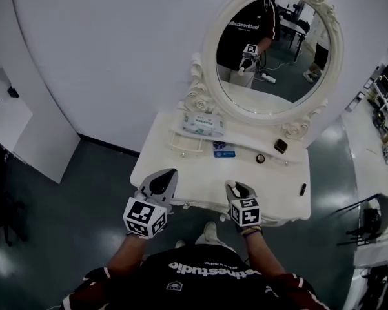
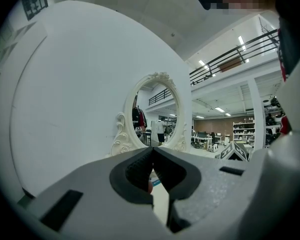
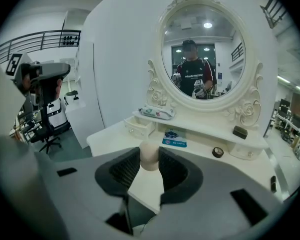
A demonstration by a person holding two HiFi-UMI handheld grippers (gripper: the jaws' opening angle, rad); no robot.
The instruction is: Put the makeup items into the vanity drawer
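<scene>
Over the near edge of the white counter [image 1: 200, 176], the left tongs [image 1: 163, 179] are pressed together at the left, while the right tongs [image 1: 235, 187] pinch a beige makeup sponge [image 3: 149, 156], seen only in the right gripper view, not from the head.

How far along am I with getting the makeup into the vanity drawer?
Early on. Done: the small drawer under the shelf looks pulled out. In hand: the right tool grips a beige rounded item; the left tool is shut and empty. Left: blue packet, round pot, dark compact and black tube sit out on the vanity.
</scene>
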